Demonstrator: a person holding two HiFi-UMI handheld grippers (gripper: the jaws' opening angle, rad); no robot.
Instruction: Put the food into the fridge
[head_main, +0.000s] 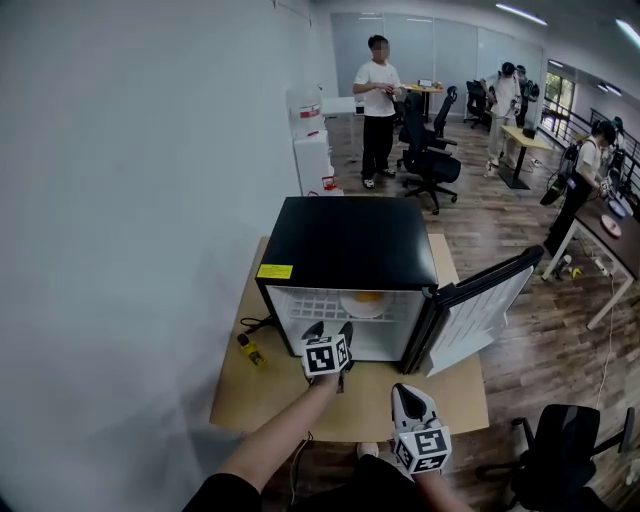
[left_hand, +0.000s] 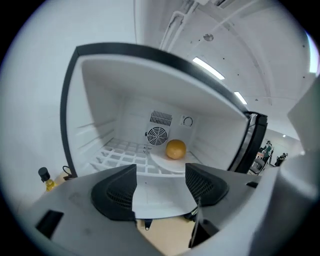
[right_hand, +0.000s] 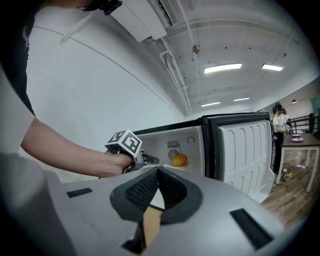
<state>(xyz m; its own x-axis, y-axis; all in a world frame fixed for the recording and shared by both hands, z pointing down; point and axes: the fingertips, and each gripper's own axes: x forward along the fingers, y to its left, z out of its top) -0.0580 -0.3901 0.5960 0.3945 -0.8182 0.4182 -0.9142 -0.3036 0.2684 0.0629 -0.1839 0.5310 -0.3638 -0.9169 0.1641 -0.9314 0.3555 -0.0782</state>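
Note:
A black mini fridge (head_main: 350, 240) stands on a wooden table (head_main: 250, 400) with its door (head_main: 480, 310) swung open to the right. On its white wire shelf lies a white plate (left_hand: 165, 163) with an orange (left_hand: 175, 149) on it; the orange (head_main: 368, 297) also shows from above. My left gripper (head_main: 330, 328) hovers just in front of the fridge's opening, open, with nothing between its jaws (left_hand: 161, 170). My right gripper (head_main: 403, 392) is lower and nearer to me, shut and empty (right_hand: 158, 170). From it I see the left gripper (right_hand: 149, 160) and the orange (right_hand: 179, 159).
A small yellow bottle (head_main: 250, 351) lies on the table left of the fridge, beside a black cable. The white wall runs along the left. A black office chair (head_main: 560, 450) stands at the lower right. Behind the fridge are a water dispenser (head_main: 312, 150), desks, chairs and several people.

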